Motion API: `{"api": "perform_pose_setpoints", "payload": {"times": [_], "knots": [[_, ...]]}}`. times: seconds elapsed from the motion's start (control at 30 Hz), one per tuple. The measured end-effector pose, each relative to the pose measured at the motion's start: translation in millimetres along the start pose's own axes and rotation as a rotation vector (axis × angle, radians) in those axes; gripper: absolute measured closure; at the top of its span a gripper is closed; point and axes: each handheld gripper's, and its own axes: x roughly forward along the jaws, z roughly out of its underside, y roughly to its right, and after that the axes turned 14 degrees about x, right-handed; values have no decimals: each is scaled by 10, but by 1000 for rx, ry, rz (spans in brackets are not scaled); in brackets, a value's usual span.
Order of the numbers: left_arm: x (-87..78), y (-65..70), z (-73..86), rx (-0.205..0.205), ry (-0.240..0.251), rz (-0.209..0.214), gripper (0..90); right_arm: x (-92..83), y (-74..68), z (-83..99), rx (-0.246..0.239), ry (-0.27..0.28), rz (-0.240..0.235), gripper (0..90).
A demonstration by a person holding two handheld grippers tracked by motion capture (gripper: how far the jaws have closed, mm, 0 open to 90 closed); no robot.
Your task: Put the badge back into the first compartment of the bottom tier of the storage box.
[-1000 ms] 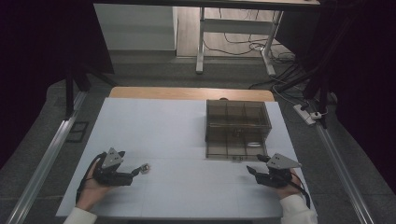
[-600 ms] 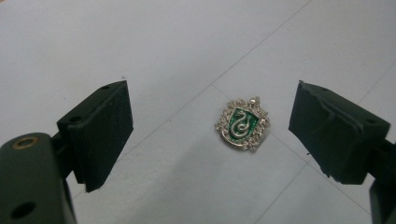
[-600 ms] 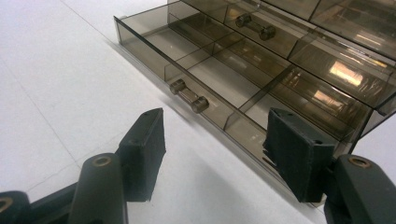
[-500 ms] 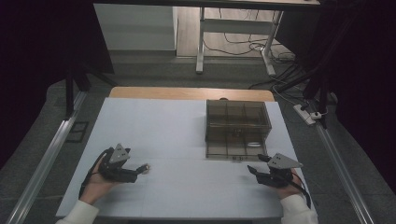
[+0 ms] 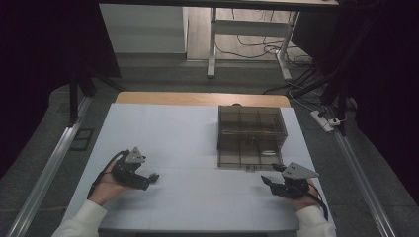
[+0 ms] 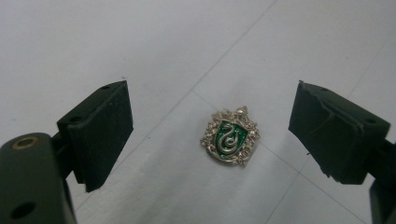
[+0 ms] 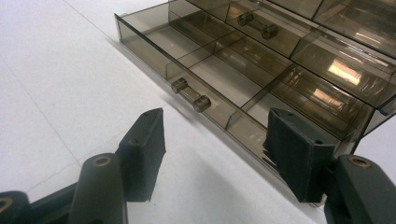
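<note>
White sleeves, black grippers, grey three-cornered plates, trailing cables

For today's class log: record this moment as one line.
left gripper: open around silver-green snake crest badge | right gripper: open, empty | smoky clear plastic drawer box: drawer open

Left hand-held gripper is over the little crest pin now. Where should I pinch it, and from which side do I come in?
Probably from straight above. The crest pin lies flat, face up, on the white table, so only its thin ornate rim is offered. It sits between the open jaws of the left hand-held gripper, apart from both. Lower until the pads flank its left and right edges, then close on the rim.
</note>
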Motion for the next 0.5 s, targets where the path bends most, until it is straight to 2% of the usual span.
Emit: {"api": "perform_pose_setpoints", "payload": {"times": [0.2, 0.5], "knots": [[78, -14, -42, 13, -19, 38, 137, -3, -7, 2, -2, -3, 1, 377], [204, 18, -49, 72, -84, 86, 184, 4, 2, 5, -2, -5, -1, 377]]}}
